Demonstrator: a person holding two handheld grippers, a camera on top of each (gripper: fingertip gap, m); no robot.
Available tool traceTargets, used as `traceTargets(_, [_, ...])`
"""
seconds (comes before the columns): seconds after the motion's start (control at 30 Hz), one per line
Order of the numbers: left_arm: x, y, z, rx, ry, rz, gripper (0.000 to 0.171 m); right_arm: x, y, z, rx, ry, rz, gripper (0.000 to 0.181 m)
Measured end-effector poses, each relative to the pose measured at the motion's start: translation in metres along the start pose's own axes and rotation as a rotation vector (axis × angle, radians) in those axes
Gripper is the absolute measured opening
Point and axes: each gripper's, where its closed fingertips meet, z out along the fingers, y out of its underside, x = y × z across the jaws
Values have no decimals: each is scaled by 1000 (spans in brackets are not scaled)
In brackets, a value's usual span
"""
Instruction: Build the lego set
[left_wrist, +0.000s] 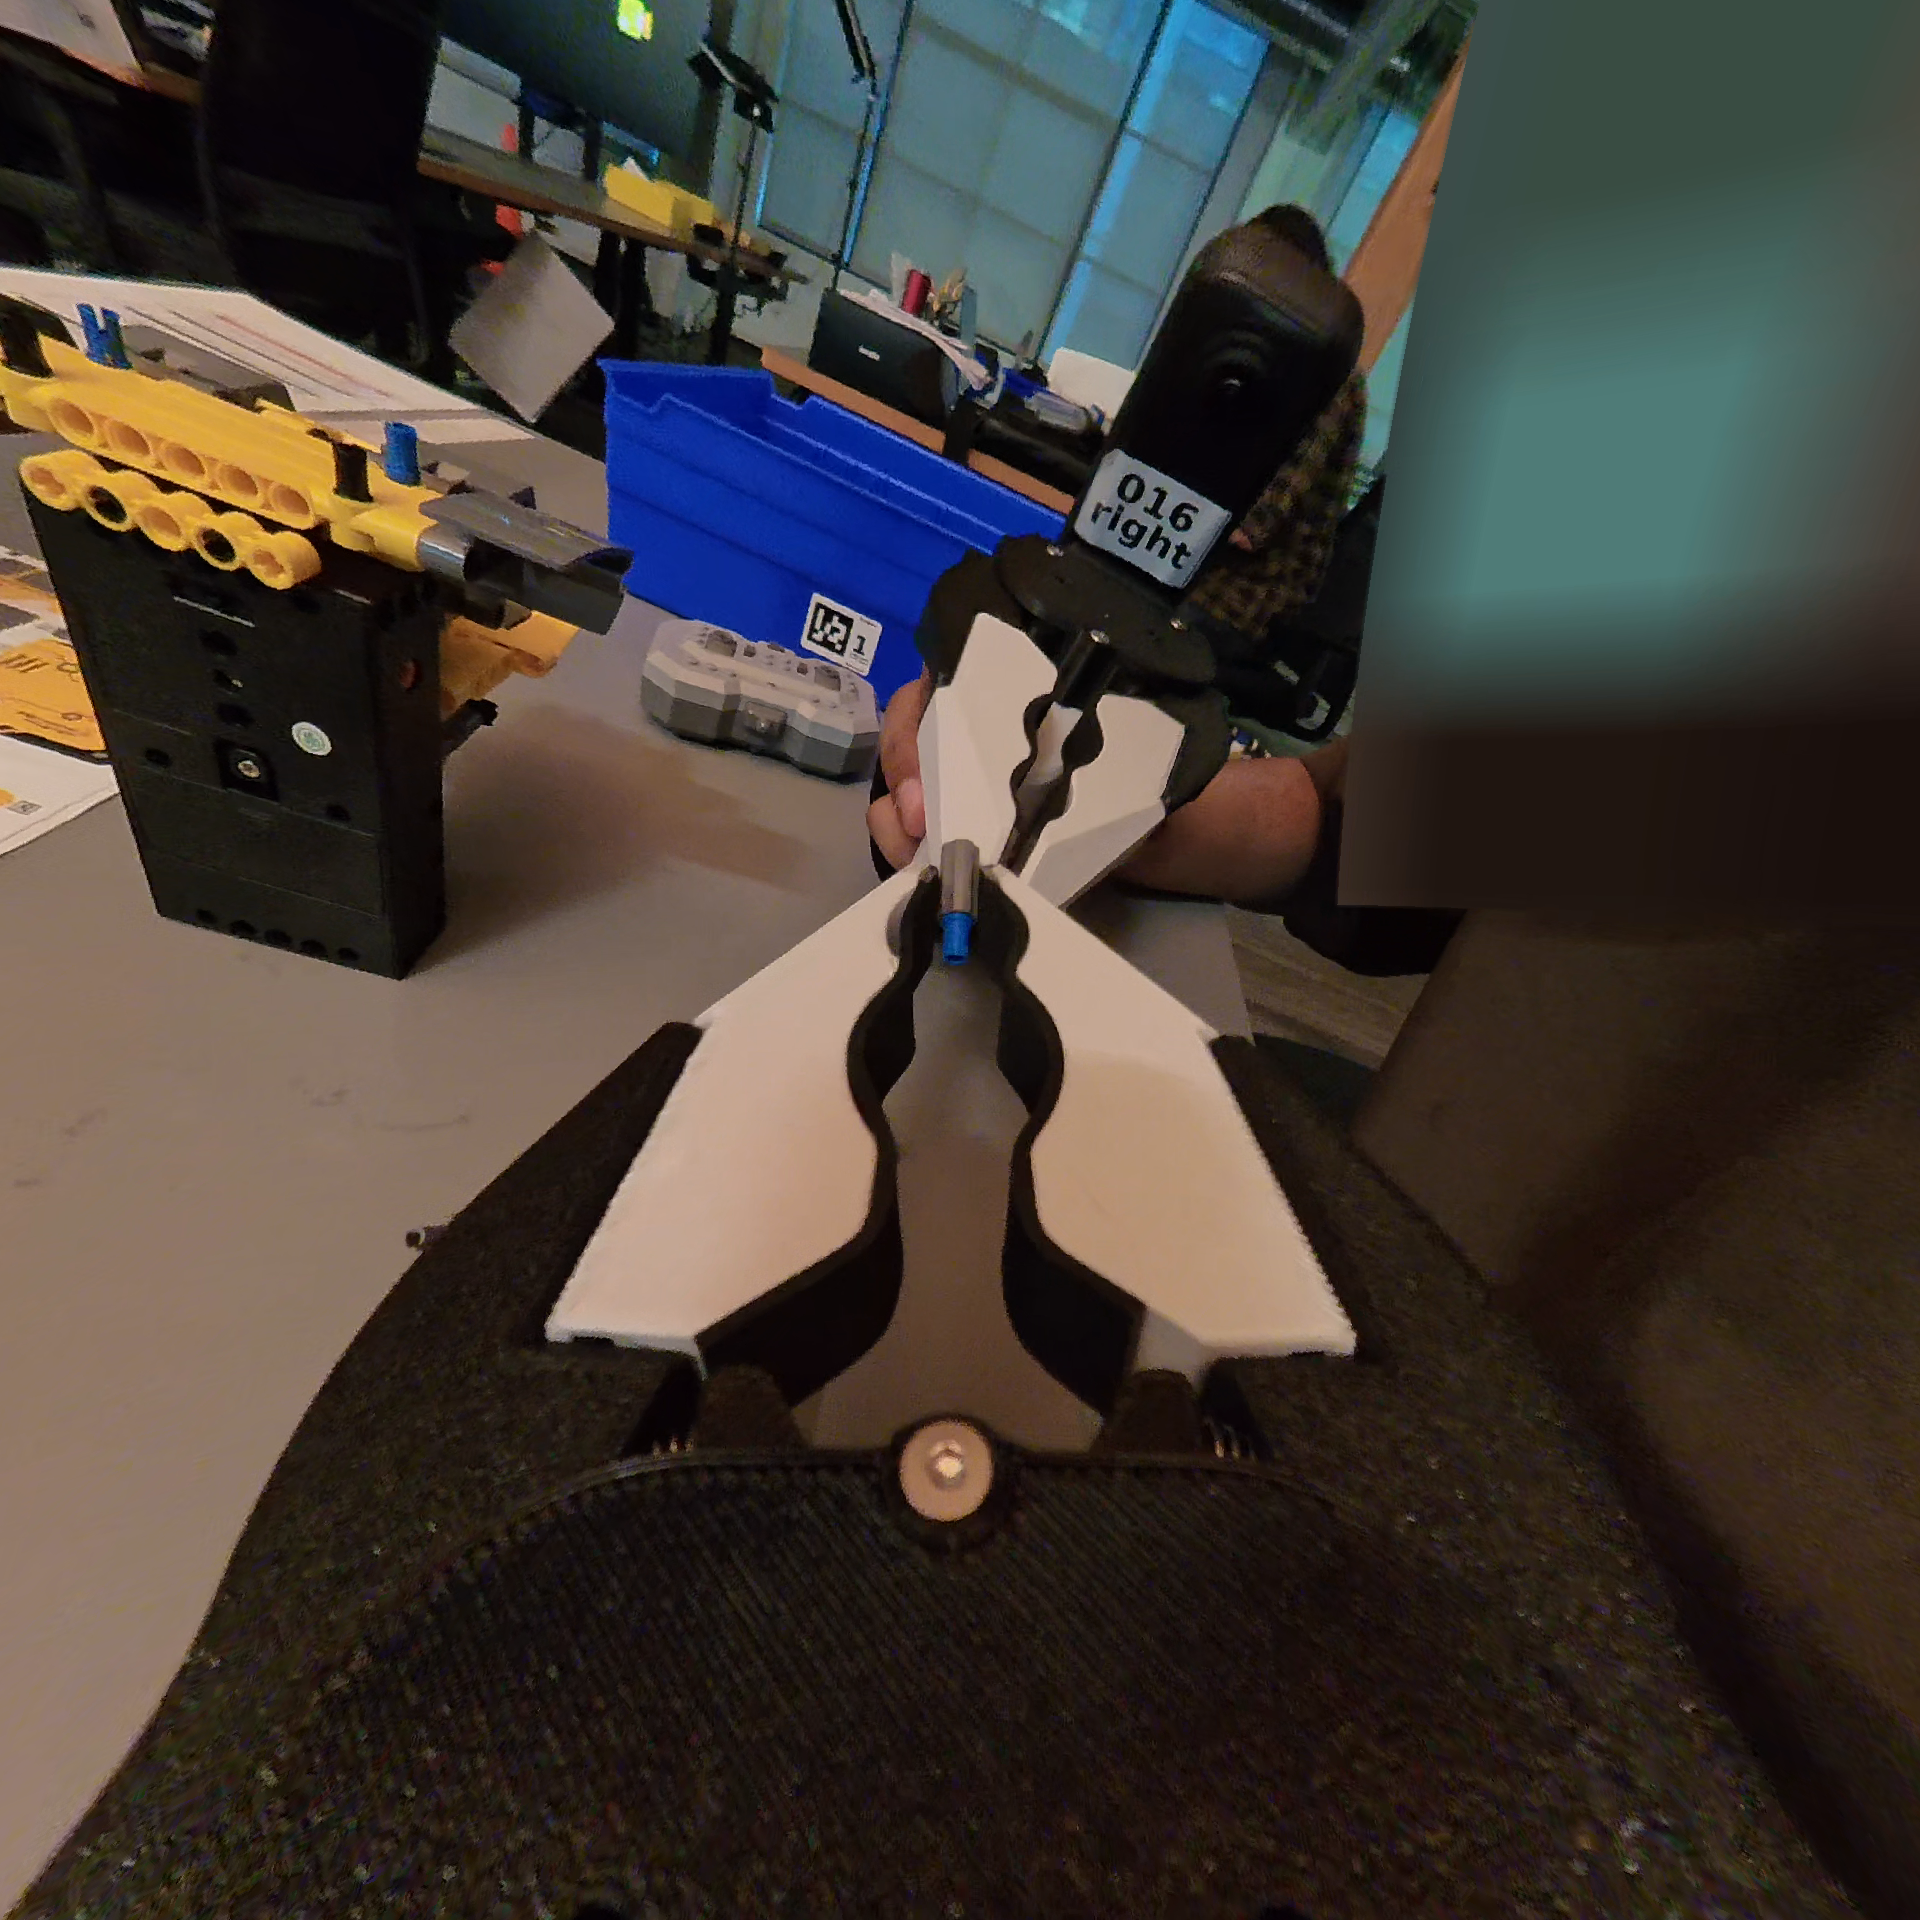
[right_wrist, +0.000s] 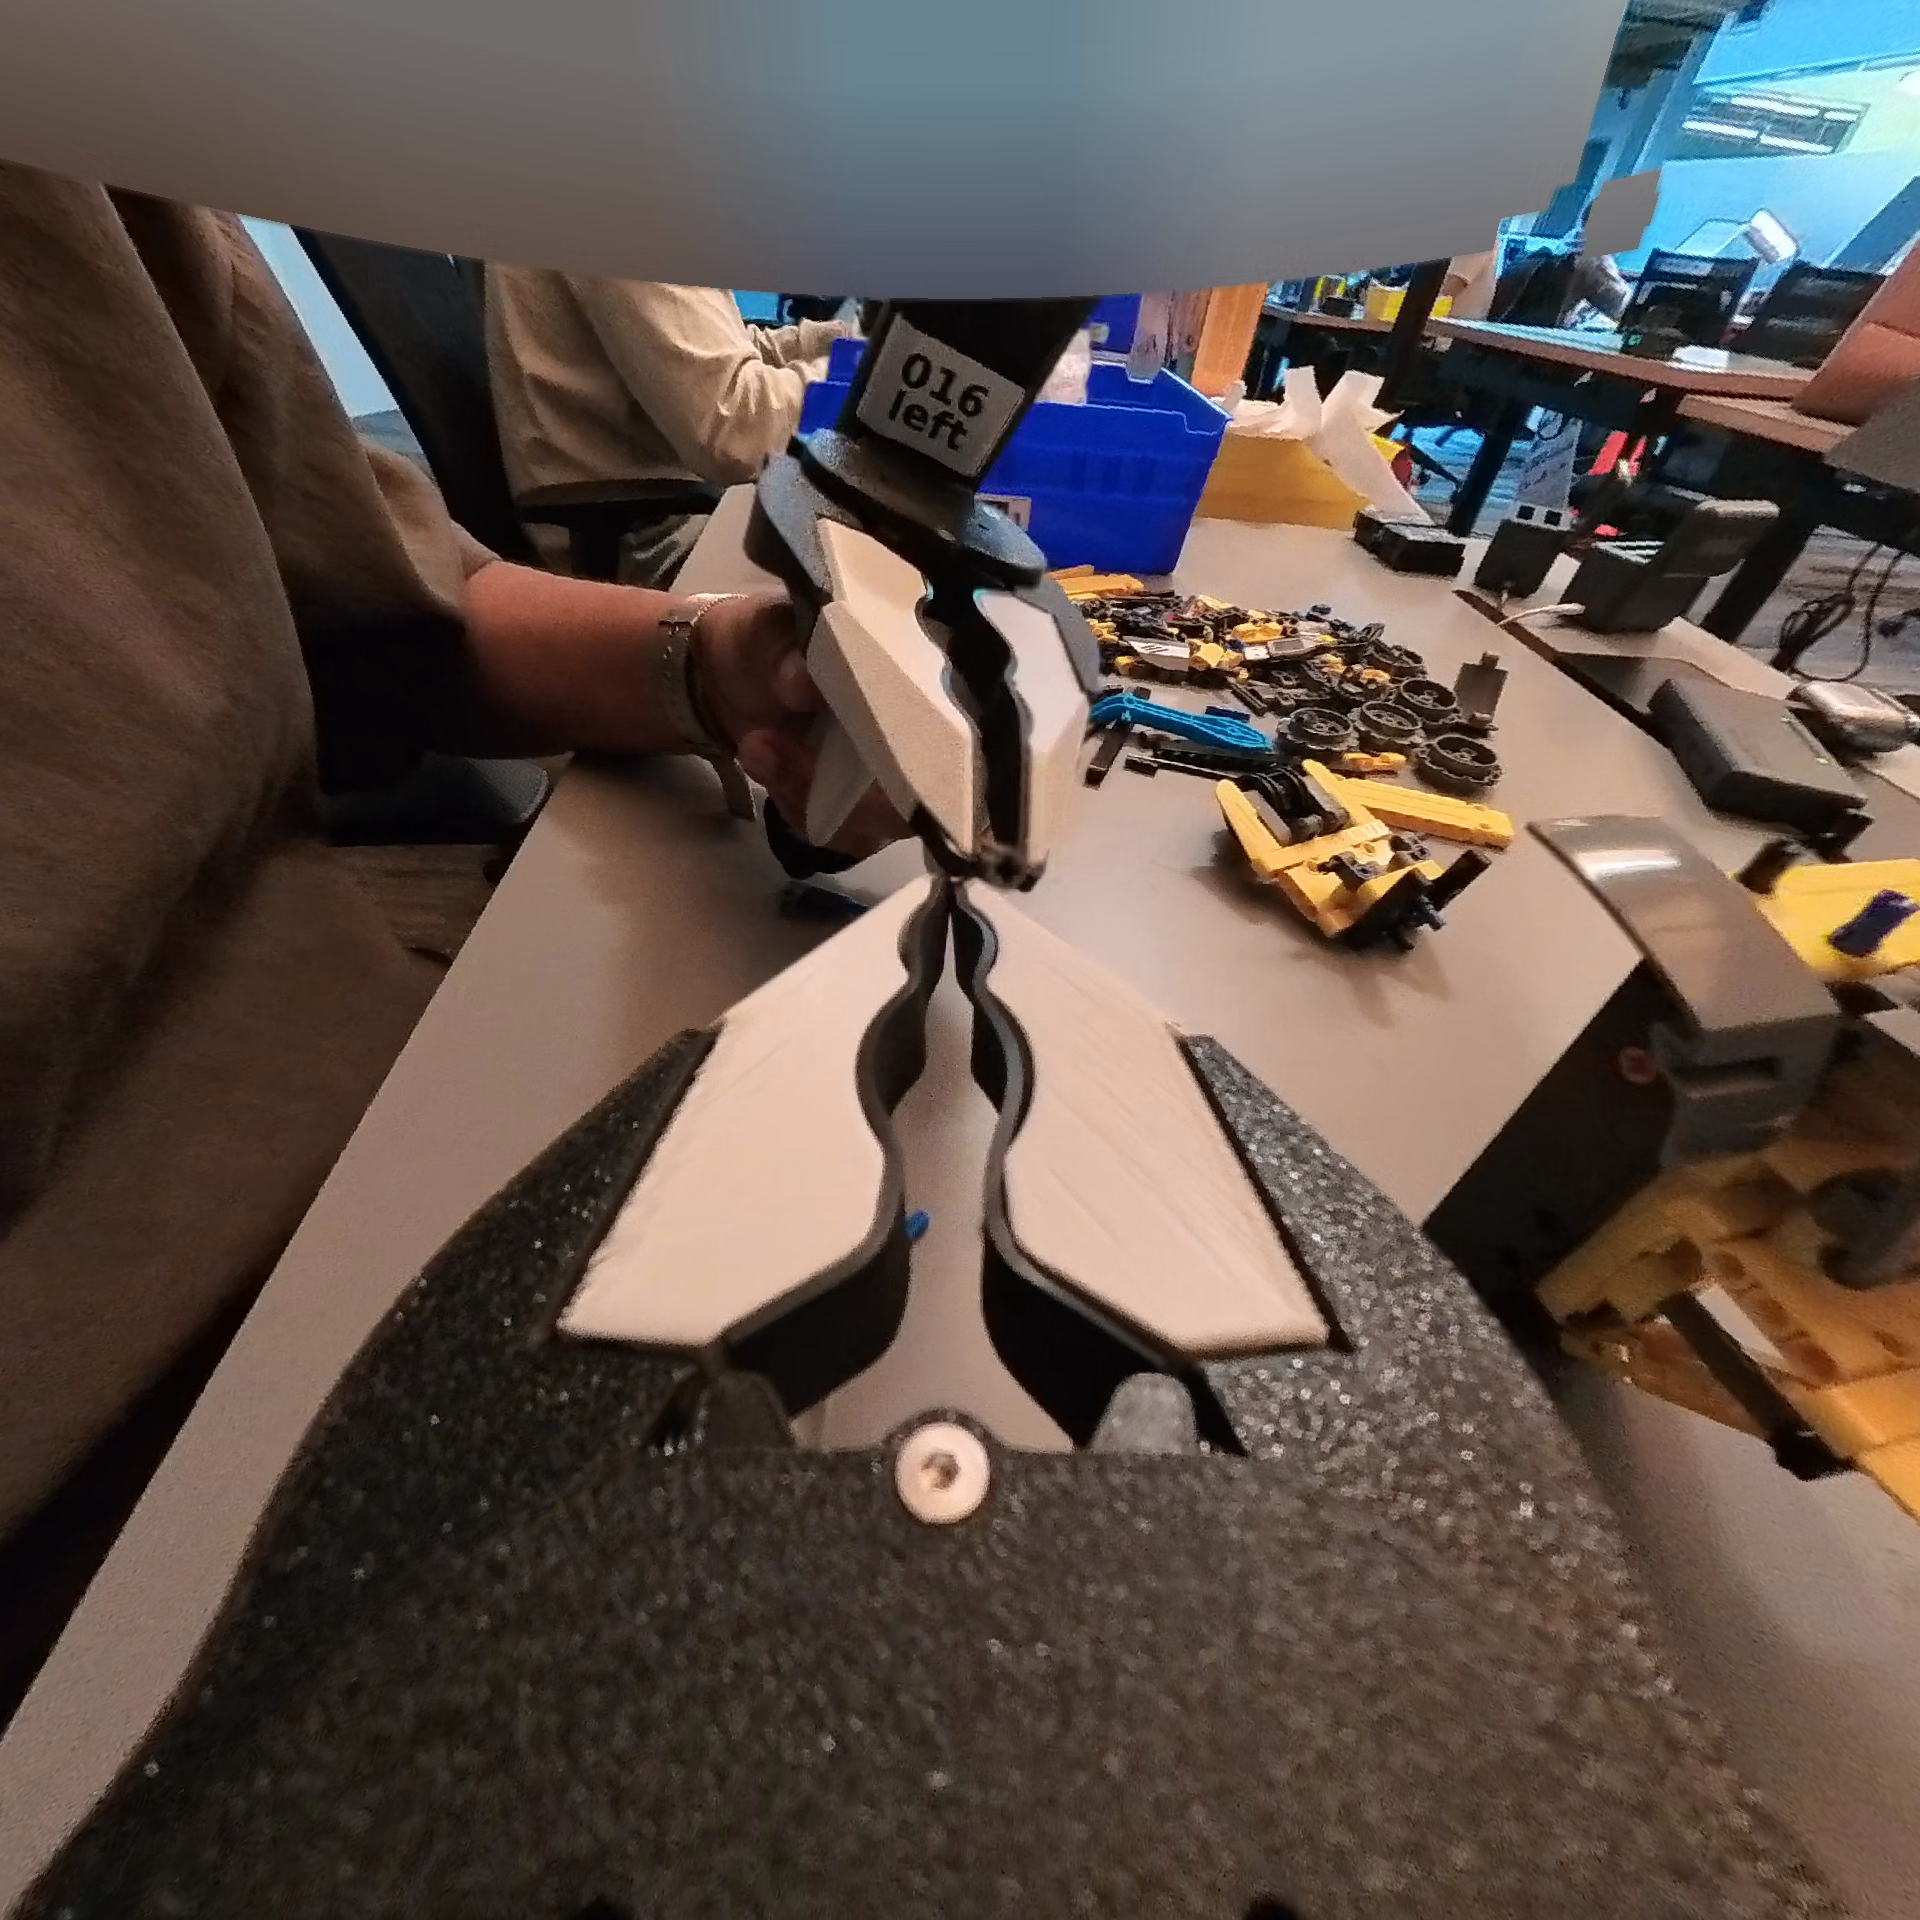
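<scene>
**Two claws meet tip to tip over the grey table**

Your left gripper (left_wrist: 954, 914) pinches a small grey piece with a blue pin (left_wrist: 956, 902); only the left wrist view shows it. Your right gripper (right_wrist: 951, 894) is pressed together. Only the right wrist view shows the loose parts pile (right_wrist: 1299, 665) on the table (right_wrist: 1143, 935).

My right gripper (right_wrist: 951, 902), white fingers with wavy black pads, is pressed closed, tip to tip with my left gripper (right_wrist: 992, 857) above the grey table (right_wrist: 1195, 997); a yellow-and-black brick assembly (right_wrist: 1340, 852) lies near, loose bricks (right_wrist: 1299, 665) beyond.
</scene>
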Motion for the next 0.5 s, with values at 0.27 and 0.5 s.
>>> traceTargets(0.27, [-2,-5,-3,16,-28,46,3,4,4,0,-20,13,9,9])
traceTargets(0.5, [-7,-19,-11,64,-185,289,3,15,-20,-13,150,-68,300,27])
